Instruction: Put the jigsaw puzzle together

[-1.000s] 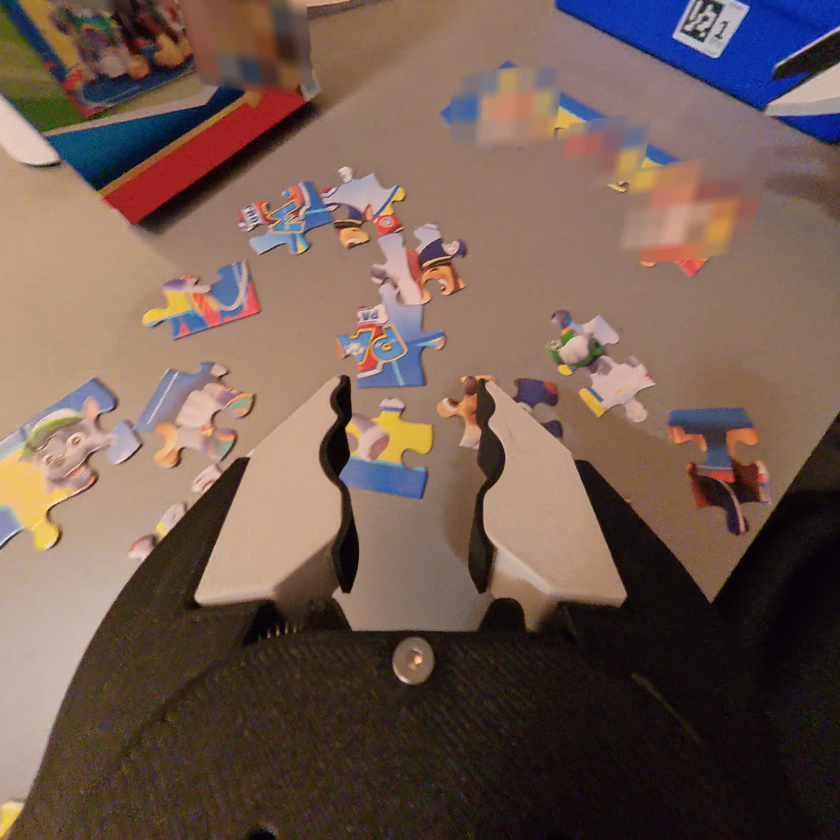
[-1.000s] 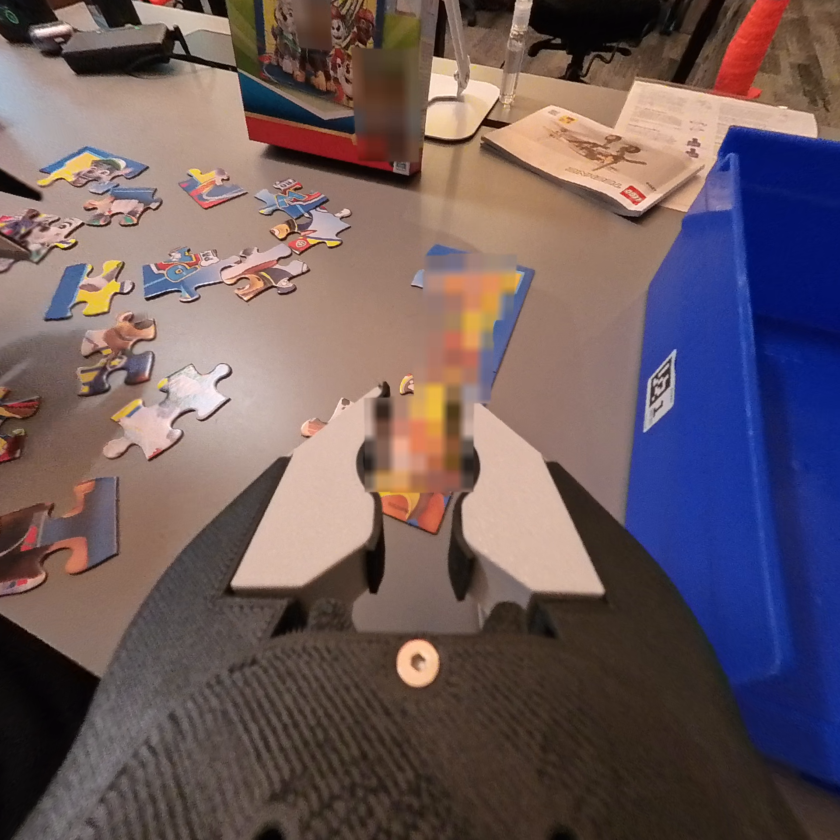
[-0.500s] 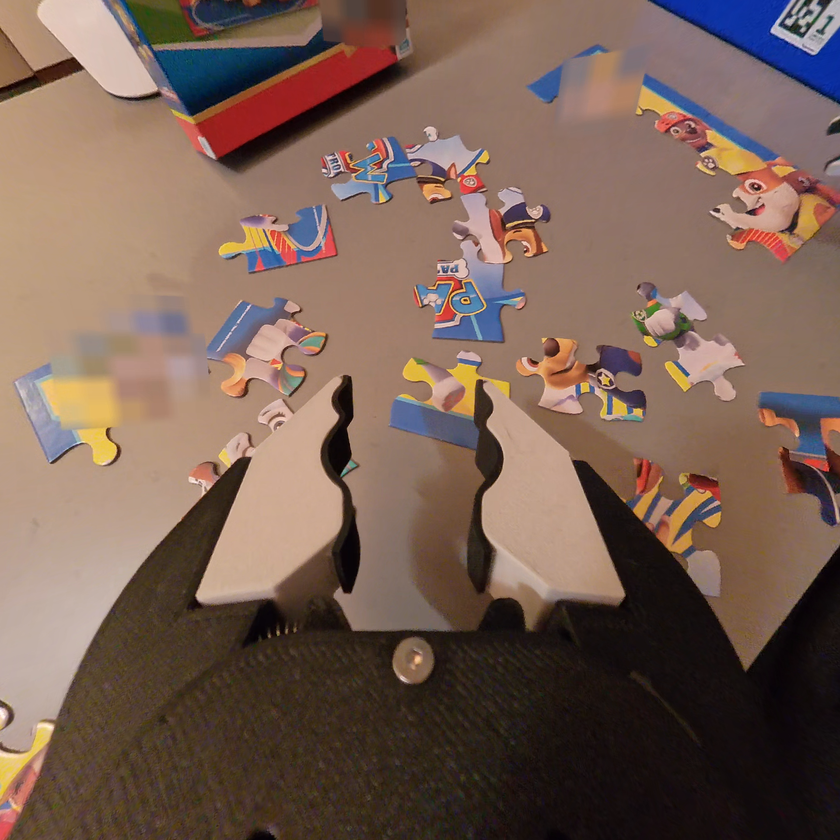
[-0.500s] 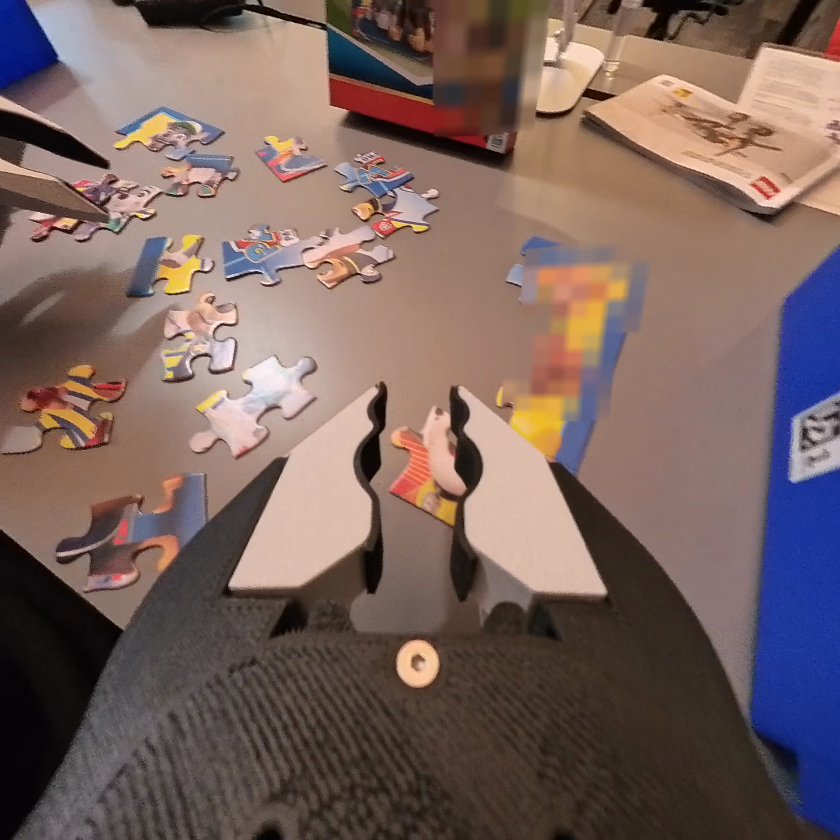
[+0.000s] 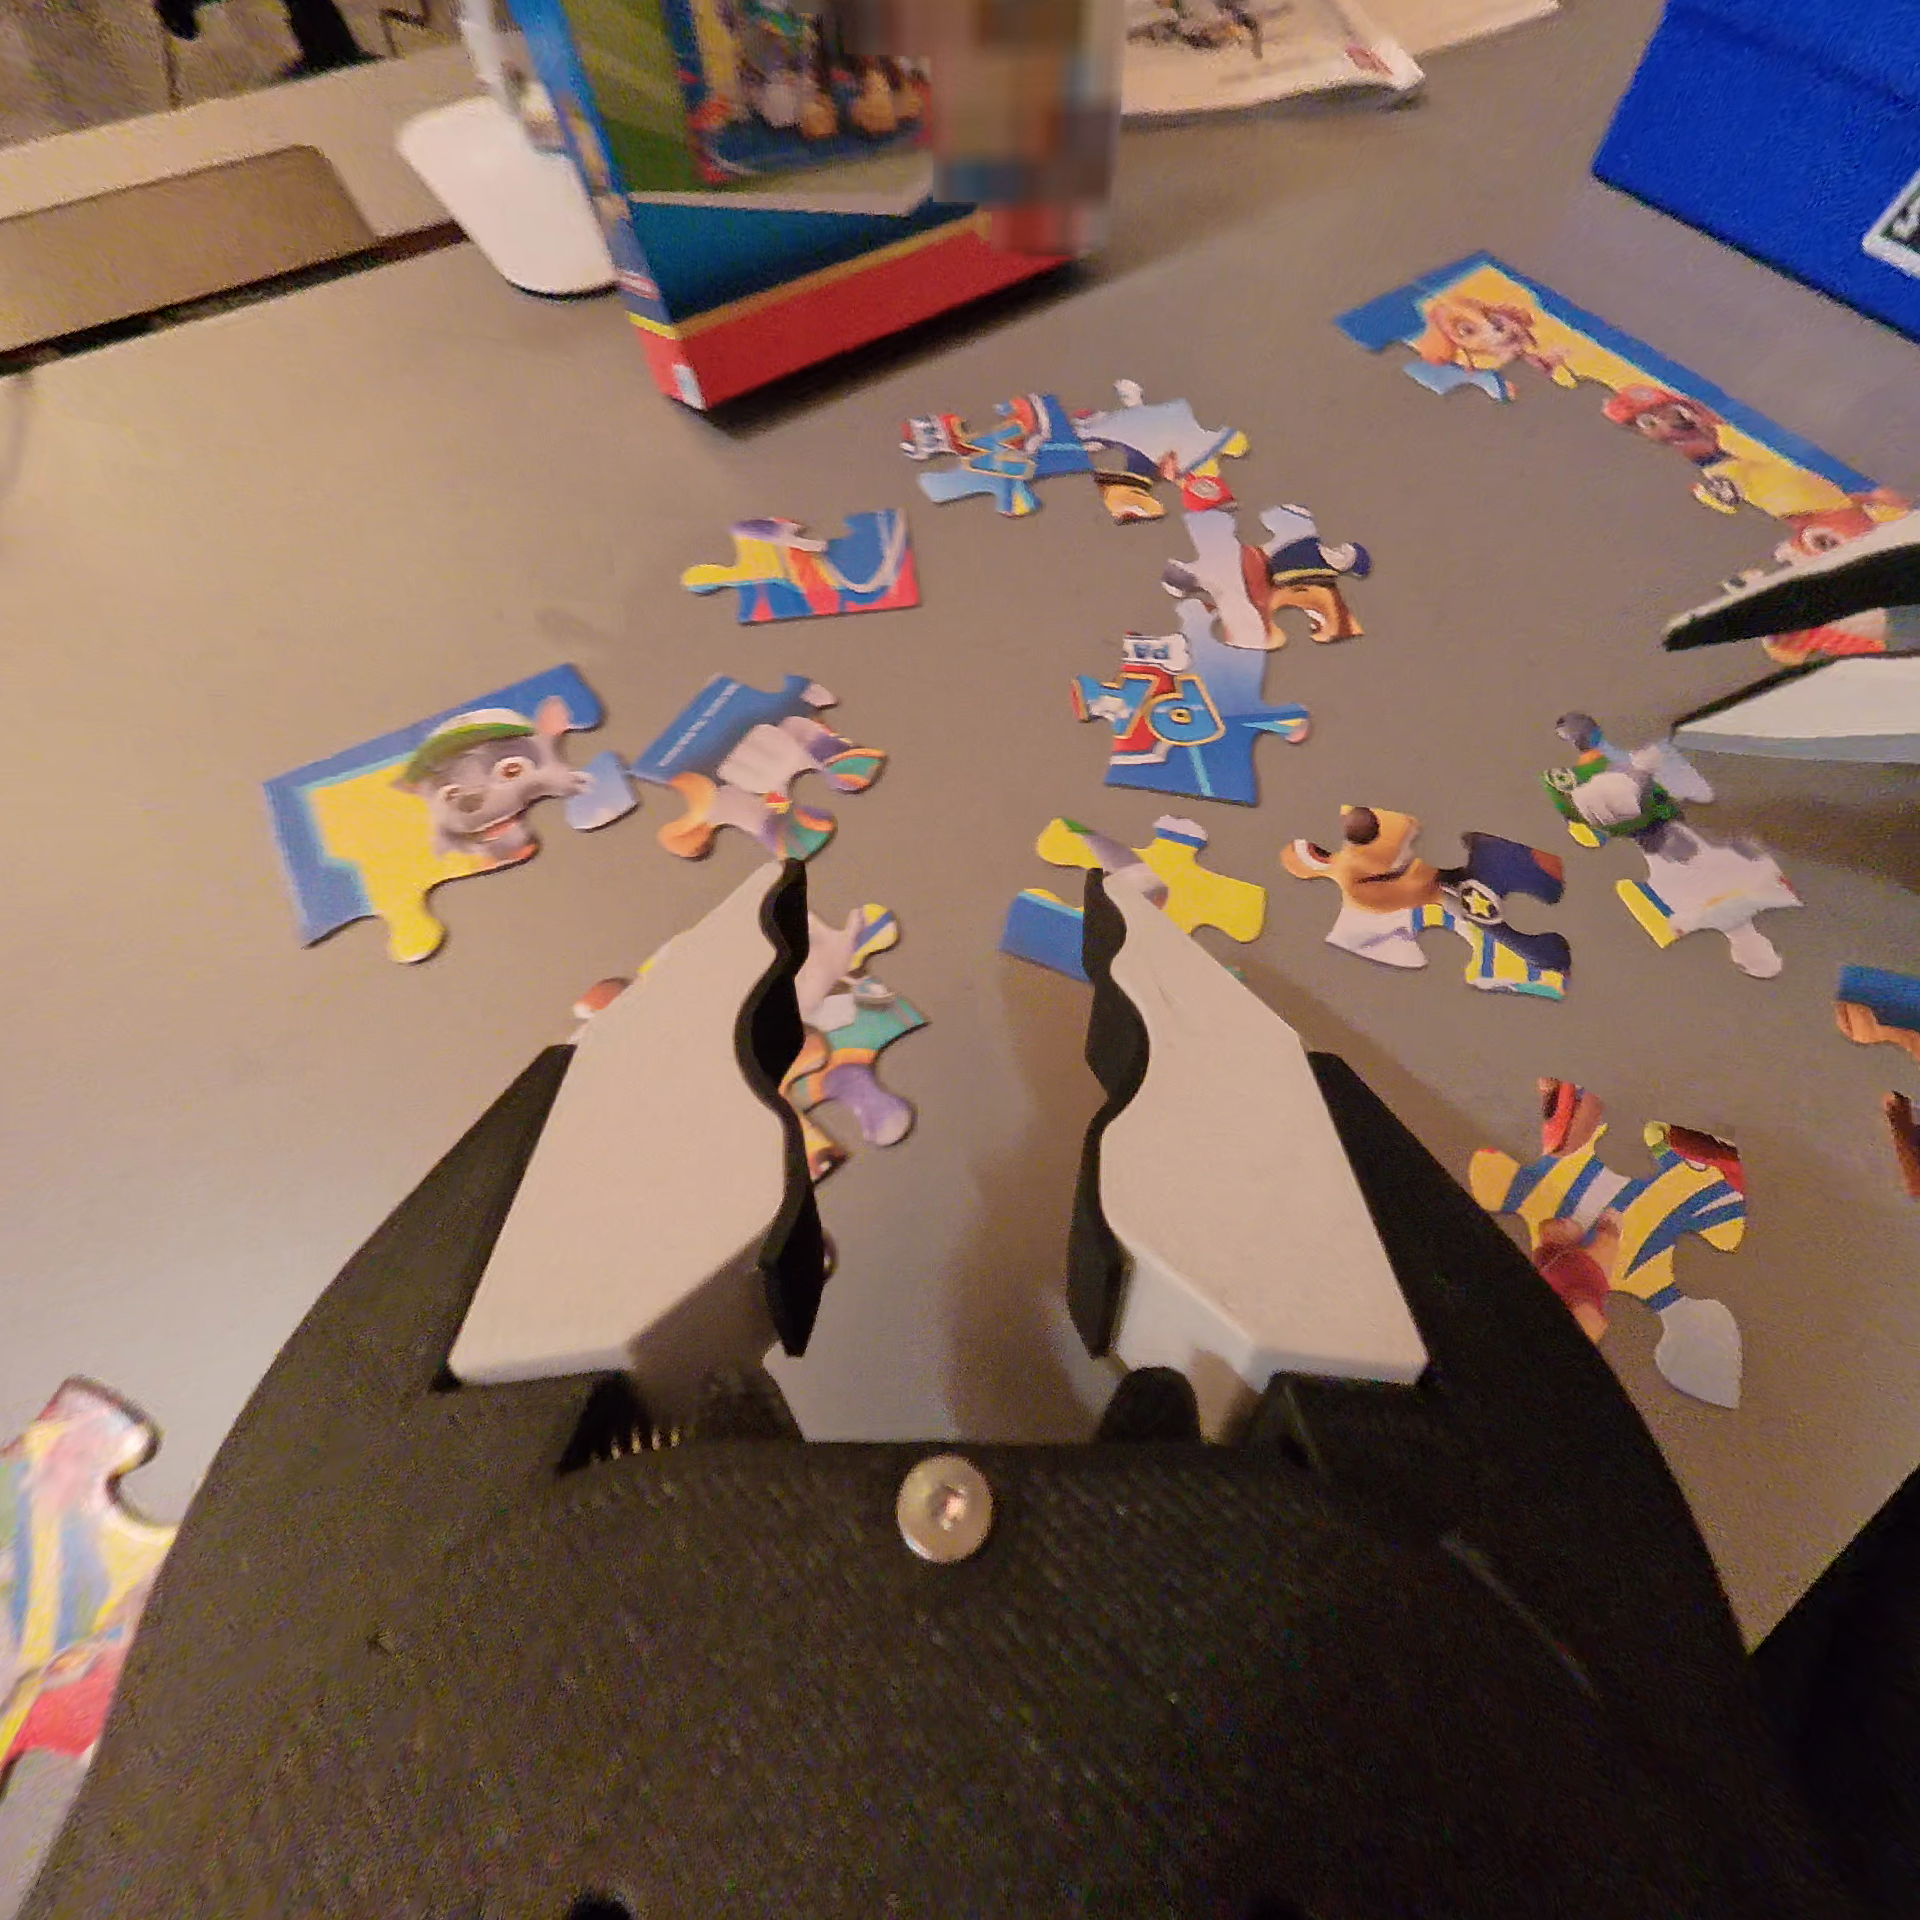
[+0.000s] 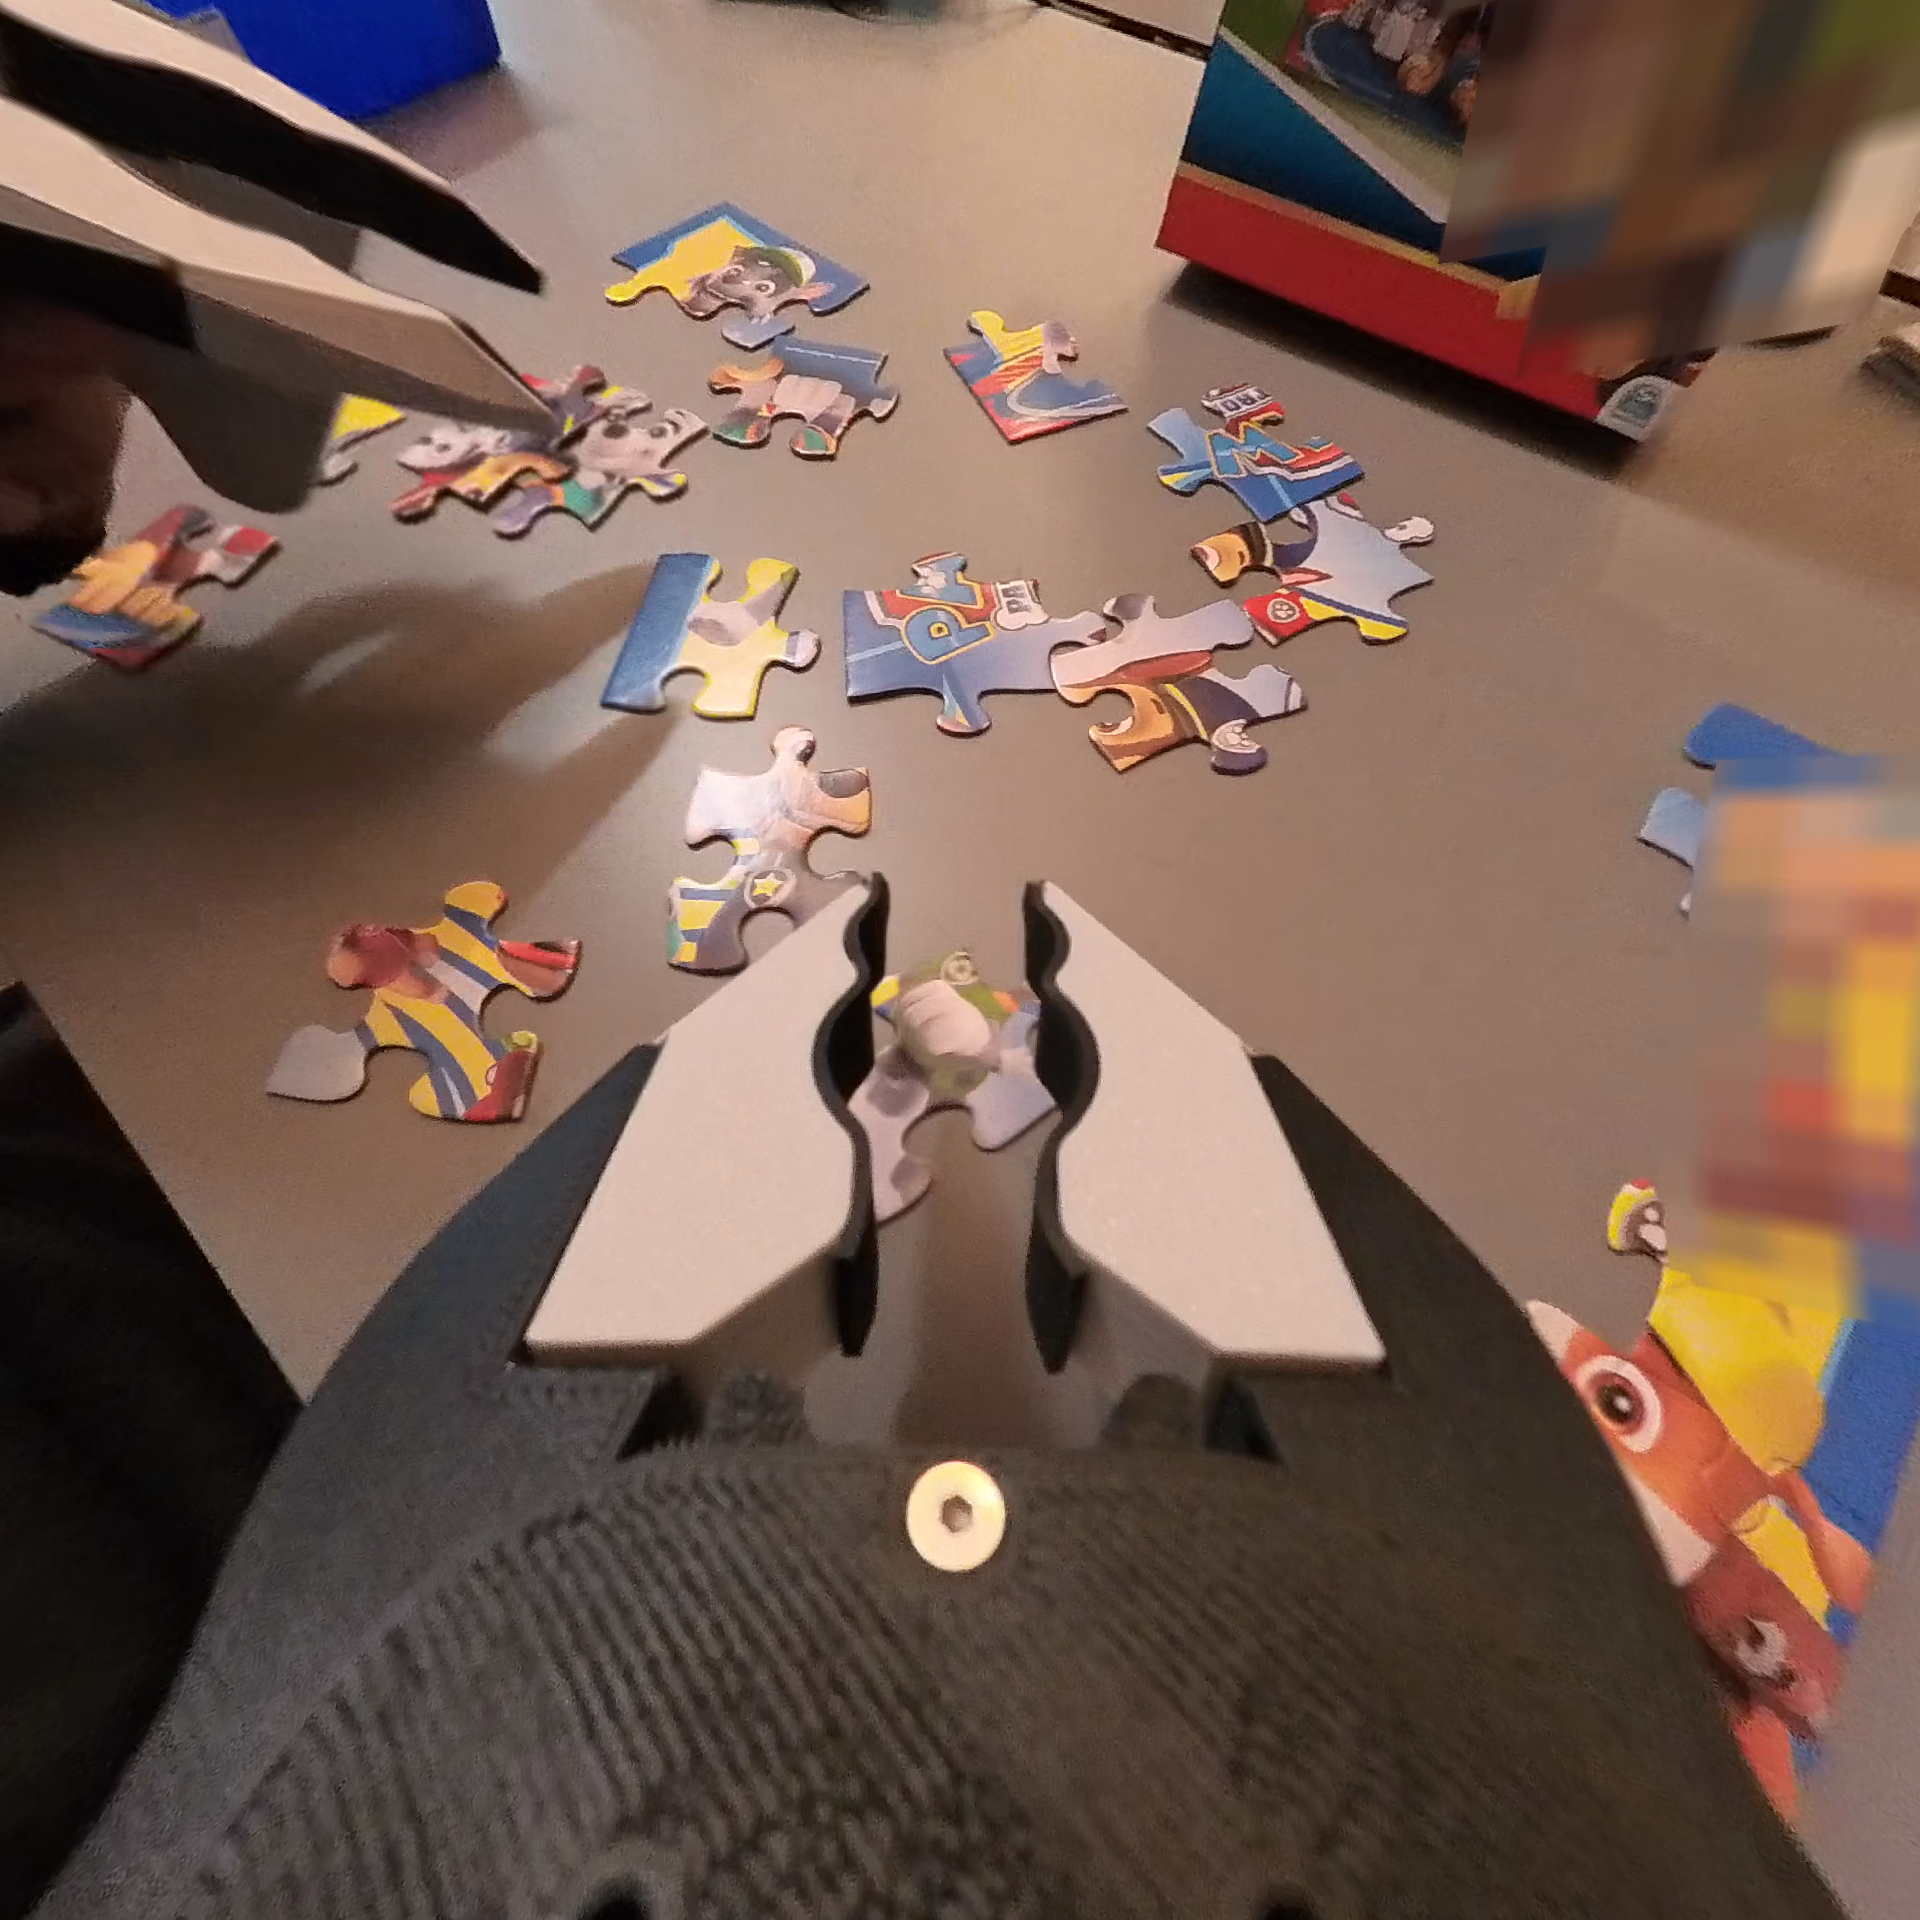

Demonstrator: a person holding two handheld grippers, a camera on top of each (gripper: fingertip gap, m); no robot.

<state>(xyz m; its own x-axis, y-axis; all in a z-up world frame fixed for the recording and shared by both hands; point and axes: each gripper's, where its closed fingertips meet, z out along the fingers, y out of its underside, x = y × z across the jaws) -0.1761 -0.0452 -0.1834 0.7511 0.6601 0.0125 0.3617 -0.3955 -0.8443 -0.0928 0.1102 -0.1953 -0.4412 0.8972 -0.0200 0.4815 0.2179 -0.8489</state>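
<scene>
The left gripper hangs over a grey table strewn with cardboard jigsaw pieces, its jaws wide and nothing between the pads but bare tabletop. A piece printed with a white paw, teal and purple lies flat just inside the left finger, part of it hidden beneath that finger. A yellow and blue piece lies under the tip of the right finger. Beyond the tips lie a blue piece with orange and rainbow stripes and a larger yellow and blue piece showing a grey pup in a green cap.

The right gripper has its jaws at a narrow gap, low over the table. Between the fingers lies a piece with a white, green and pale blue print, flat on the surface; whether the pads touch it cannot be told. Just left of the tip lies a white and grey piece with a yellow star. Farther ahead sits a joined blue pair, and a red and blue puzzle box stands beyond to the right.
</scene>
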